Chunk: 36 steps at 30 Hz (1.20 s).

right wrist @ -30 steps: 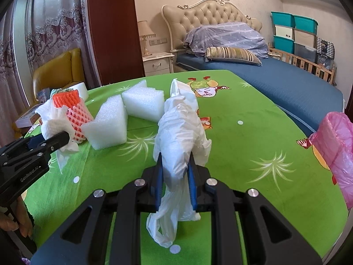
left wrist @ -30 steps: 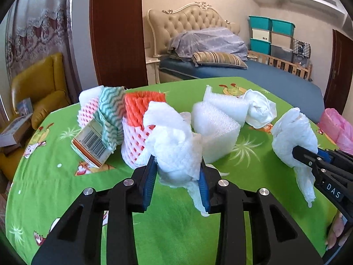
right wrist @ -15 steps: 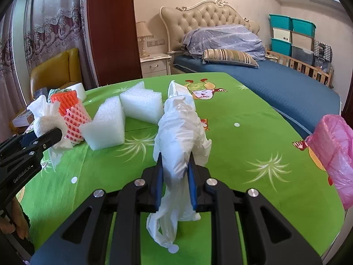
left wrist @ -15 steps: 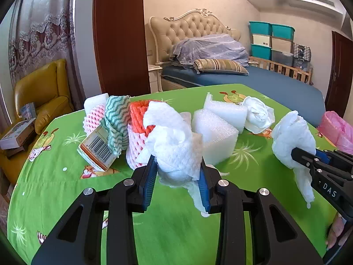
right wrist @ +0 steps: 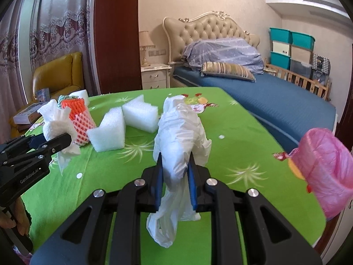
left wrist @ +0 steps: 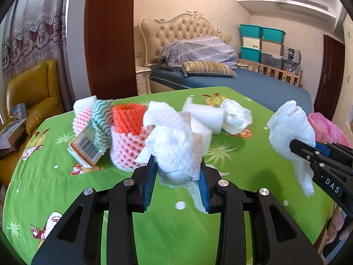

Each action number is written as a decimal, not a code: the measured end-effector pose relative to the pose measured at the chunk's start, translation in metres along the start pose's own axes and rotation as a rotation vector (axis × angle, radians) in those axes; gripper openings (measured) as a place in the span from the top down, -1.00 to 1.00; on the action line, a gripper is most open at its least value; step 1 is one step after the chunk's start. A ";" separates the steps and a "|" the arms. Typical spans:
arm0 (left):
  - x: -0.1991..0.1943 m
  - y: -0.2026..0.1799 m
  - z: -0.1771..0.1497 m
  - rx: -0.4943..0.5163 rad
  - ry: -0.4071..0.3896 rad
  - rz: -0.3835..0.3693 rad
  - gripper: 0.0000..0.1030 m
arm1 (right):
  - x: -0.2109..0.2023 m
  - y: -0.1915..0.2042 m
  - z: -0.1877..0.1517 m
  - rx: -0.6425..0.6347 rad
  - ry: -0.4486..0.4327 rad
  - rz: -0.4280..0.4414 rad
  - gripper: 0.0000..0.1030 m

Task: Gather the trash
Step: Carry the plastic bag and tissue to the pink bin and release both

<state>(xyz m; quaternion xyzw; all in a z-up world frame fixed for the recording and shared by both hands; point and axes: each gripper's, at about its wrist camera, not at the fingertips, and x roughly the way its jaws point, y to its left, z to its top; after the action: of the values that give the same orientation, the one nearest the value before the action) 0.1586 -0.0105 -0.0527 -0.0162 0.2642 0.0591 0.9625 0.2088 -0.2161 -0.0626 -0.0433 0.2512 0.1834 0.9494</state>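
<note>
Tissue wad [left wrist: 174, 148] in left claw [left wrist: 176, 177], plastic bag [right wrist: 179, 145] in right claw [right wrist: 175, 177] (both pinching), pink bin bag [right wrist: 326, 172] rightward.

Bright, even daylight fills both views. The fisheye lens bends straight lines and leaves black corners. Soft shadows fall on the green tabletop [left wrist: 242, 161]; nearby objects are slightly blurred.

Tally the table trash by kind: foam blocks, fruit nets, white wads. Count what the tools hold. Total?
White foam blocks: 2
Foam fruit nets: 3 (orange net, two pink-white nets)
Crumpled white wads: 3 (paper towel in left tool, plastic bag in right tool, loose wad on the table)
Total: 8
</note>
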 end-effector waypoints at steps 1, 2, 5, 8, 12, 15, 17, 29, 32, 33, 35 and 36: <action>-0.002 -0.005 0.000 0.007 -0.004 -0.009 0.38 | -0.005 -0.004 0.001 0.000 -0.009 -0.005 0.63; -0.003 -0.008 0.001 0.010 -0.006 -0.015 0.38 | -0.010 -0.007 0.001 0.000 -0.018 -0.010 0.63; -0.008 -0.018 0.003 0.029 -0.019 -0.040 0.38 | -0.024 -0.016 0.001 -0.011 -0.038 -0.016 0.62; -0.011 -0.029 0.007 0.045 -0.030 -0.069 0.38 | -0.033 -0.024 0.000 -0.016 -0.052 -0.018 0.62; -0.010 -0.047 0.008 0.075 -0.027 -0.111 0.38 | -0.043 -0.035 -0.001 -0.016 -0.069 -0.034 0.62; -0.008 -0.057 0.007 0.098 -0.019 -0.125 0.38 | -0.049 -0.047 -0.004 -0.001 -0.074 -0.043 0.62; -0.006 -0.066 0.007 0.117 -0.014 -0.135 0.38 | -0.051 -0.055 -0.006 0.009 -0.074 -0.048 0.62; 0.013 -0.142 0.026 0.206 0.022 -0.256 0.37 | -0.075 -0.133 -0.026 0.082 -0.081 -0.151 0.60; 0.019 -0.169 0.033 0.228 0.026 -0.300 0.37 | -0.083 -0.160 -0.032 0.119 -0.085 -0.193 0.60; 0.020 -0.177 0.035 0.237 0.025 -0.317 0.37 | -0.085 -0.170 -0.033 0.129 -0.086 -0.207 0.60; 0.024 -0.199 0.040 0.263 0.025 -0.345 0.37 | -0.089 -0.188 -0.038 0.147 -0.087 -0.238 0.60; 0.027 -0.208 0.043 0.273 0.026 -0.359 0.37 | -0.091 -0.198 -0.040 0.156 -0.087 -0.254 0.60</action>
<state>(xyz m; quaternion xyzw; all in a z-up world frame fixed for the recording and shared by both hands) 0.2294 -0.2113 -0.0295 0.0667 0.2749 -0.1498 0.9474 0.1905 -0.4371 -0.0546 0.0071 0.2157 0.0435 0.9755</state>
